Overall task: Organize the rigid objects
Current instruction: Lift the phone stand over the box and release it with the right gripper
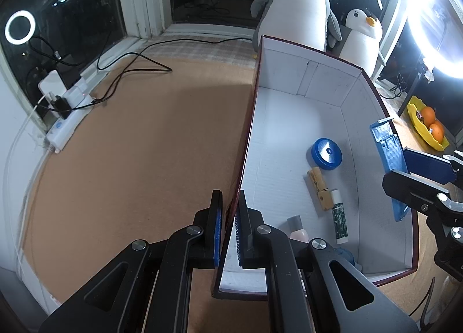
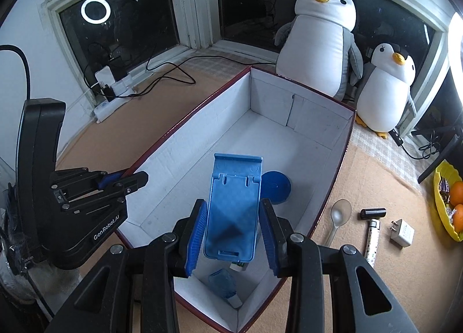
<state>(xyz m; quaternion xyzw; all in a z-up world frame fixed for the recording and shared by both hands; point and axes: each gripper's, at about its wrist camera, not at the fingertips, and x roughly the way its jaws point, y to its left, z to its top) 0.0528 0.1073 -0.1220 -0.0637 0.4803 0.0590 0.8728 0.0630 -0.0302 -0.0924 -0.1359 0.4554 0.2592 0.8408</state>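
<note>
Blue plastic fills your right gripper: its jaws are partly closed on the long edges of the flat phone stand, whose long axis runs straight ahead along the fingers. The stand hangs over the near end of the open white box, so the drop lies directly below, clear of the walls. Your left gripper is pinched shut on the box's left wall, steadying it. Inside the box you have one blue round lid, one wooden clothespin, one lip-balm tube and one small pink bottle. On the mat to the right wait one clear spoon, one patterned tube with a black cap and one white charger plug, all nearer your right hand.
</note>
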